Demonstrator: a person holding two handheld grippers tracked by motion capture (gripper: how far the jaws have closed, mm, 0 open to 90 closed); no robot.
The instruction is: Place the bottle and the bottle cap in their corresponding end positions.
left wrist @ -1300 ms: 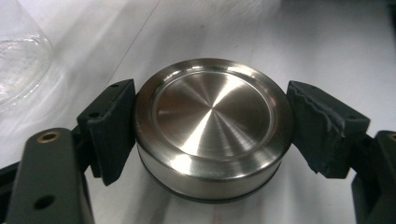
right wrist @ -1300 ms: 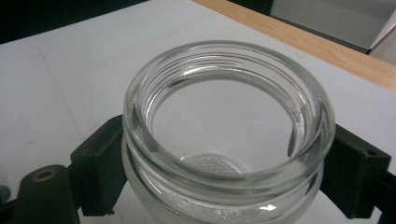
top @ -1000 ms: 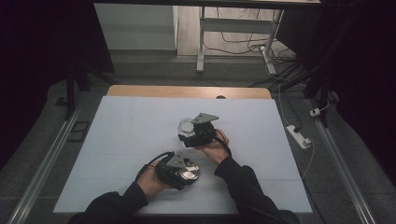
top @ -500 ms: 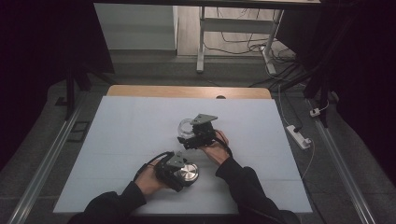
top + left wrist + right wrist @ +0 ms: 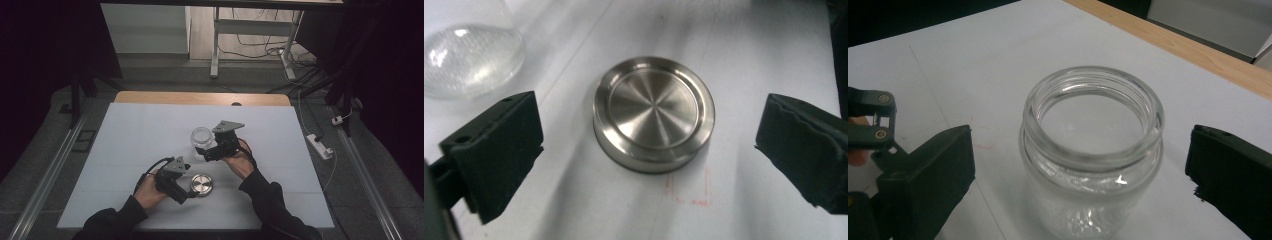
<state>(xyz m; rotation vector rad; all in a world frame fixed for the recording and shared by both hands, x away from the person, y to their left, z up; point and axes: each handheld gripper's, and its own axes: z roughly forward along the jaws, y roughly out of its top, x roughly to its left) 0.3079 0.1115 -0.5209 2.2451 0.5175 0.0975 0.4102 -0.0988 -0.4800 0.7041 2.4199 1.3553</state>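
Status: jar opened, lid off, both set down apart on sheet; grippers let go; judged near finished, only withdrawal left.

Near: left gripper (image 5: 190, 192), jaws just opened wide, empty, pads clear of lid (image 5: 654, 112) on both sides; lid lies flat on white sheet (image 5: 125, 135).

Farther: right gripper (image 5: 203, 153), jaws just opened wide, empty, flanking jar (image 5: 1093, 150) without contact; jar upright, mouth open, mid-table.

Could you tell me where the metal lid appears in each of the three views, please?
High view: the metal lid lies flat on the white table, low and centre.
Left gripper view: the lid sits centre, between the open left tongs.
Right gripper view: I can't find it.
Shared landmark: the glass jar, upper left in the left gripper view.
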